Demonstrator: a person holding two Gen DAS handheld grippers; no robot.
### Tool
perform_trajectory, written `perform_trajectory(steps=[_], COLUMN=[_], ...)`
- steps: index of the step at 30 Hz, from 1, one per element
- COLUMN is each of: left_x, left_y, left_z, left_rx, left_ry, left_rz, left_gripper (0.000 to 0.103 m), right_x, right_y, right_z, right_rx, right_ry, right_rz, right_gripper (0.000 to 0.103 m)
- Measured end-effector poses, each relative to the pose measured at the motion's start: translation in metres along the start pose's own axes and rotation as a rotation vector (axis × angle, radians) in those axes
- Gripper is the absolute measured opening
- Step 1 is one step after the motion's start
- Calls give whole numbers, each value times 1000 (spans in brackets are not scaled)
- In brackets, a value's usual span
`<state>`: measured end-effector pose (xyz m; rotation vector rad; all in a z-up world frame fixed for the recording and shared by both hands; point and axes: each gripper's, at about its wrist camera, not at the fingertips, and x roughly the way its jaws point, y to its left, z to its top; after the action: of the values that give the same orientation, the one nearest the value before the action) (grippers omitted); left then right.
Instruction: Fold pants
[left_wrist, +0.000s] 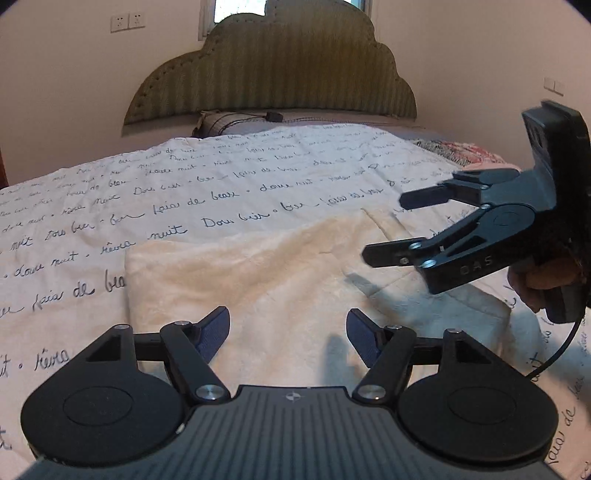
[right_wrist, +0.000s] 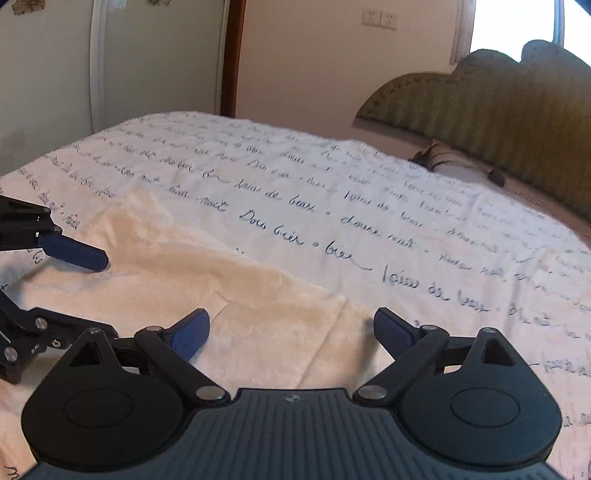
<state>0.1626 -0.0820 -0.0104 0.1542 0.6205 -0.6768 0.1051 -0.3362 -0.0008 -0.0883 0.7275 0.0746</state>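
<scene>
The cream fleece pants (left_wrist: 280, 280) lie folded into a flat block on the bed; they also show in the right wrist view (right_wrist: 207, 288). My left gripper (left_wrist: 288, 334) is open and empty, hovering just above the near part of the pants. My right gripper (right_wrist: 291, 332) is open and empty above the pants' right edge. In the left wrist view the right gripper (left_wrist: 384, 227) shows at the right, jaws apart, held by a hand. In the right wrist view the left gripper (right_wrist: 110, 295) enters from the left with its blue pads apart.
The bed is covered by a white quilt (left_wrist: 221, 177) printed with handwriting. A green scalloped headboard (left_wrist: 273, 74) and a pillow (left_wrist: 229, 122) are at the far end. A cable (left_wrist: 554, 350) hangs from the right gripper. A wardrobe (right_wrist: 147, 66) stands beyond the bed.
</scene>
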Motion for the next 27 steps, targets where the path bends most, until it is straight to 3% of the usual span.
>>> perform_trajectory(steps=[5, 8, 11, 12, 14, 15, 17, 21, 24, 27], left_x=[-51, -66, -66, -64, -53, -48, -45, -59, -72, -68], left_y=[3, 2, -8, -12, -19, -20, -18, -12, -21, -35], left_z=[-24, -36, -41, -43, -51, -57, -66, -58, -54, -56], left_rx=[-33, -48, -9, 23, 84, 105, 123, 55, 53, 83], left_ry=[-82, -97, -93, -80, -5, 18, 3, -37, -110, -109], left_rz=[-5, 25, 58, 63, 78, 75, 88, 87, 108, 66], left_gripper=[83, 84, 84, 84, 84, 84, 85, 79, 81, 85], right_x=[-53, -66, -63, -56, -38, -33, -34, -55, -72, -65], right_y=[-9, 2, 23, 31, 44, 43, 26, 38, 51, 66], right_z=[-23, -32, -39, -42, -56, -65, -68, -63, -58, -59], right_rx=[106, 102, 23, -20, -167, -167, -4, -40, -12, -25], right_ry=[-103, -108, -75, -41, 35, 33, 42, -34, -114, -106], right_rz=[-51, -31, -26, -54, -199, -211, -156, -196, -83, 20], right_gripper=[96, 96, 96, 96, 96, 103, 103, 103, 103, 103])
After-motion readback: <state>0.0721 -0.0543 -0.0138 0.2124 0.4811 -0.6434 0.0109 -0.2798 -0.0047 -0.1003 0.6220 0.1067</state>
